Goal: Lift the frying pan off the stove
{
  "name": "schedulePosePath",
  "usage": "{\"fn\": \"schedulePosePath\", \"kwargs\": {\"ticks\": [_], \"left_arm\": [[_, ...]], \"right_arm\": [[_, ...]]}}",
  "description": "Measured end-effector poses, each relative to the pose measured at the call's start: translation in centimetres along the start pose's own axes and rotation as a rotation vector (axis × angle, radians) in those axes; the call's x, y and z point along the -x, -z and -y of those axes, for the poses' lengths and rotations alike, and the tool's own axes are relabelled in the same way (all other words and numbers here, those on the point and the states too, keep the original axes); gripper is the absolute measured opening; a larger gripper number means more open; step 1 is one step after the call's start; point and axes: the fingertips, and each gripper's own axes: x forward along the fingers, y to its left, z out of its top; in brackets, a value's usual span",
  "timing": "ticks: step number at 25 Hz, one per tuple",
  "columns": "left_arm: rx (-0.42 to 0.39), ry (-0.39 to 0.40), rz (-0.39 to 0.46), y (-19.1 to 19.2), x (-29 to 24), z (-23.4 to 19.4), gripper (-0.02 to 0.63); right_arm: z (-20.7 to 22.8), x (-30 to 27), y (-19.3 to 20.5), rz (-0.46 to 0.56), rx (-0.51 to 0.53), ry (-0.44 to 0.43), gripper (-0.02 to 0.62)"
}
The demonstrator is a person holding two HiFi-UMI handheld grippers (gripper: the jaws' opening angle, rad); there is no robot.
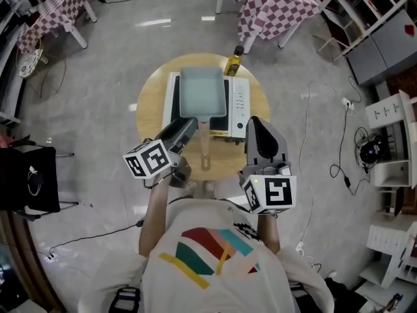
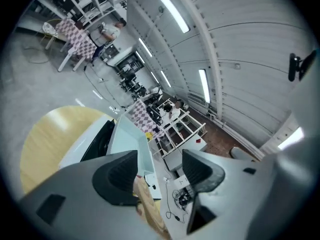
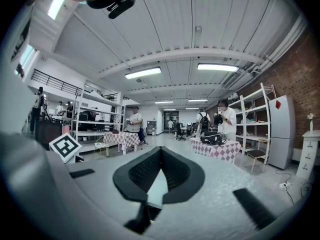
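Observation:
A rectangular pale blue frying pan [image 1: 202, 90] sits on a white single-burner stove [image 1: 238, 106] on a round wooden table [image 1: 151, 103]. Its wooden handle [image 1: 205, 145] points toward me. My left gripper [image 1: 186, 126] hangs just left of the handle, jaws open. In the left gripper view the pan [image 2: 127, 141] is ahead and the handle [image 2: 147, 206] runs between the open jaws of the left gripper [image 2: 160, 156], close against the left pad. My right gripper [image 1: 255, 122] hovers over the stove's right front corner. The right gripper [image 3: 161, 151] is shut, tips touching, with nothing held.
A yellow bottle [image 1: 234, 60] stands behind the stove at the table's far edge. Checkered tables [image 1: 273, 8] [image 1: 55, 15] stand farther back. A black chair [image 1: 29, 178] is at the left, white shelving [image 1: 391, 119] and floor cables at the right.

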Motion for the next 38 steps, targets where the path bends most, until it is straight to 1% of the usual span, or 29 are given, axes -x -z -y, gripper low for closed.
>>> {"fn": "schedulePosePath", "kwargs": {"ticks": [2,5,7,9,13,15,17,18,22,24,25,27,31,34,38], "left_arm": [[0.027,0.004,-0.026,1.1,-0.4,-0.7,0.259],[0.093,0.051,-0.07,3.0,-1.1,-0.9,0.273],[0.135,0.065,-0.116,4.5,-1.6,-1.3,0.275],[0.167,0.054,-0.158,5.9,-1.9,-2.2,0.275],[0.204,0.004,-0.208,8.3,-2.3,-4.3,0.275],[0.241,0.017,-0.237,9.4,-2.6,-4.6,0.275],[0.294,0.059,-0.273,10.4,-2.9,-4.3,0.275],[0.329,0.093,-0.293,10.7,-3.1,-4.0,0.275],[0.501,0.263,-0.388,11.3,-4.1,-2.0,0.273],[0.584,0.301,-0.455,11.5,-4.2,-1.1,0.273],[0.61,0.315,-0.489,11.6,-4.3,-0.8,0.273],[0.624,0.35,-0.542,11.8,-4.5,-0.6,0.273],[0.655,0.407,-0.614,11.8,-5.1,-0.1,0.273],[0.673,0.418,-0.669,12.4,-5.5,0.0,0.272],[0.707,0.446,-0.716,12.9,-5.9,0.7,0.272]], "right_arm": [[0.0,0.0,0.3,-0.009,-0.004,0.001,-0.002],[-0.1,0.1,0.6,-0.022,-0.007,0.007,-0.003],[0.0,0.1,0.9,-0.03,-0.01,0.014,-0.003],[0.1,0.1,1.2,-0.036,-0.013,0.023,-0.002],[0.5,0.5,1.7,-0.045,-0.016,0.044,-0.003],[0.8,0.6,2.0,-0.051,-0.017,0.055,-0.003],[0.9,0.9,2.3,-0.058,-0.02,0.067,-0.003],[1.0,1.0,2.3,-0.06,-0.02,0.073,-0.003],[1.8,1.7,2.6,-0.066,-0.021,0.105,-0.002],[2.1,2.1,2.7,-0.073,-0.017,0.117,-0.003],[2.2,2.2,2.7,-0.077,-0.015,0.123,-0.003],[2.5,2.6,2.9,-0.082,-0.01,0.134,-0.002],[2.7,3.0,3.1,-0.095,-0.002,0.14,-0.003],[2.6,3.3,3.4,-0.103,0.009,0.144,-0.002],[2.7,3.6,3.5,-0.111,0.015,0.153,-0.002]]}}
